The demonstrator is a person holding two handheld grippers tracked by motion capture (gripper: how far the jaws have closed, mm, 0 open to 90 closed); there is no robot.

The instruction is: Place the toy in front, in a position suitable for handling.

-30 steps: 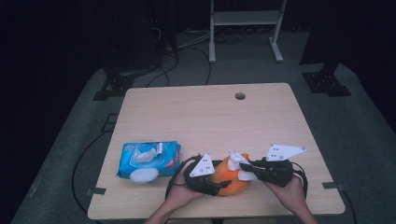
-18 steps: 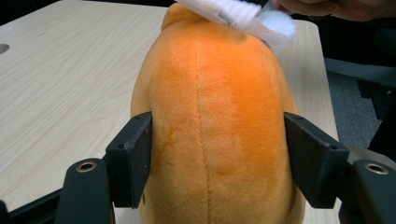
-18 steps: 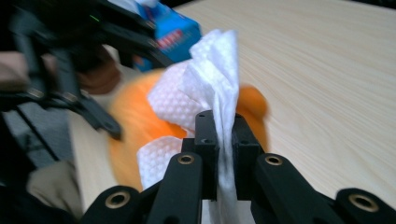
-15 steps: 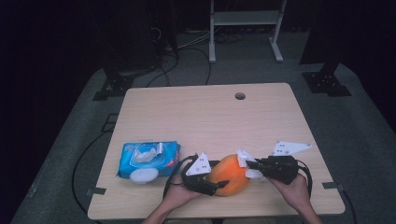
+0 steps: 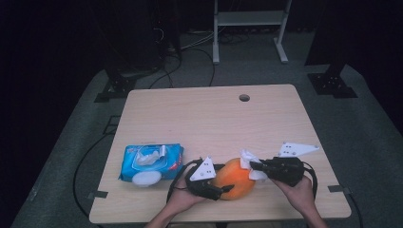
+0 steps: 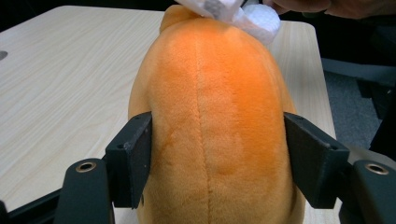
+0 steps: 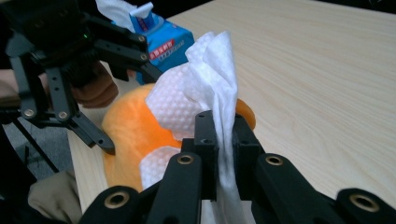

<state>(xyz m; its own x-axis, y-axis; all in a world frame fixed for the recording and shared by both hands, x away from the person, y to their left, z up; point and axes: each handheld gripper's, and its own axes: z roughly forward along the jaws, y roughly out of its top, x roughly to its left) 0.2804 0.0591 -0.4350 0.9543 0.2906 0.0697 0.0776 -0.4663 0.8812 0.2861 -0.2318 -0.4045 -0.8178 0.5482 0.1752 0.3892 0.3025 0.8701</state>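
Near the table's front edge, the left claw clamps the orange plush. The right claw, closed on a wipe, presses it to the plush. Wiping appears underway; the pack lies open at the front-left.

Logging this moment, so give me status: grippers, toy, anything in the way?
Left gripper clamped on orange plush toy. Right gripper shut on white wipe, wipe against the toy's top. Blue wipes pack off to the left, not in the way.

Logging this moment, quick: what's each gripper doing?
Left gripper: shut on the orange plush.
Right gripper: shut on a white wipe.
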